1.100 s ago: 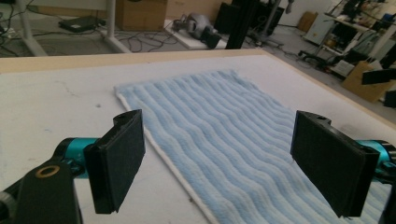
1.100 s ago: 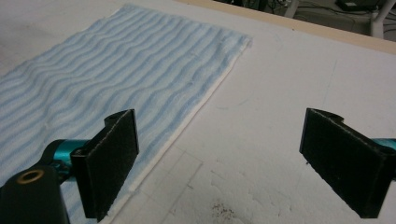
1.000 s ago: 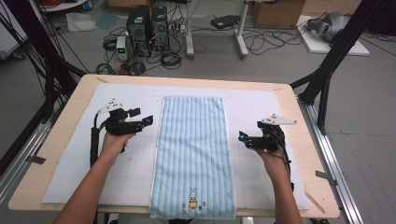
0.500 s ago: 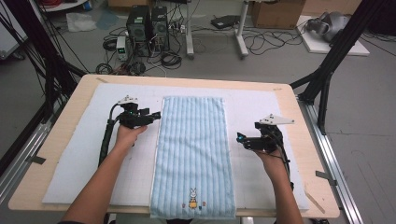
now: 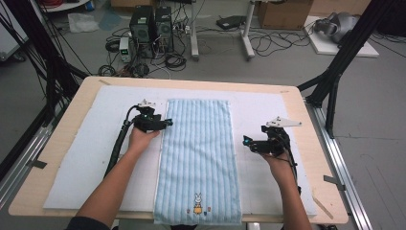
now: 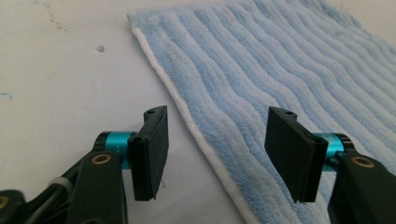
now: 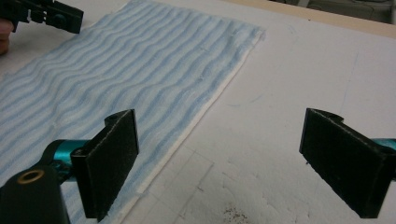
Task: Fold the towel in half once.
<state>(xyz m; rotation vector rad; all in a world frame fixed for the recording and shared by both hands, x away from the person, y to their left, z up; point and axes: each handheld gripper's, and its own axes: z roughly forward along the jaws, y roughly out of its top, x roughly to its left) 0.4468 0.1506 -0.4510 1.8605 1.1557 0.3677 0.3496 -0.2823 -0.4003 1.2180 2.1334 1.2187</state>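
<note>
A light blue striped towel (image 5: 198, 153) lies flat and lengthwise on the mat, with a small rabbit picture at its near end. My left gripper (image 5: 166, 123) is at the towel's left edge, near the far end. In the left gripper view its jaws (image 6: 217, 149) straddle the white hem of the towel (image 6: 280, 70); they have just been closing but stand apart and are not pressing on the cloth. My right gripper (image 5: 245, 142) hovers just off the towel's right edge. Its jaws (image 7: 219, 158) are wide open over bare mat, beside the towel (image 7: 116, 70).
A white foam mat (image 5: 86, 143) covers the wooden table (image 5: 62, 139). Black frame poles (image 5: 335, 72) stand at both sides. Computer towers (image 5: 153, 24) and cables lie on the floor beyond the far edge. The left gripper (image 7: 46, 16) shows at the top left of the right gripper view.
My left gripper has moved right and lower to the towel's left edge, and its jaws have narrowed. The right gripper has stayed where it was.
</note>
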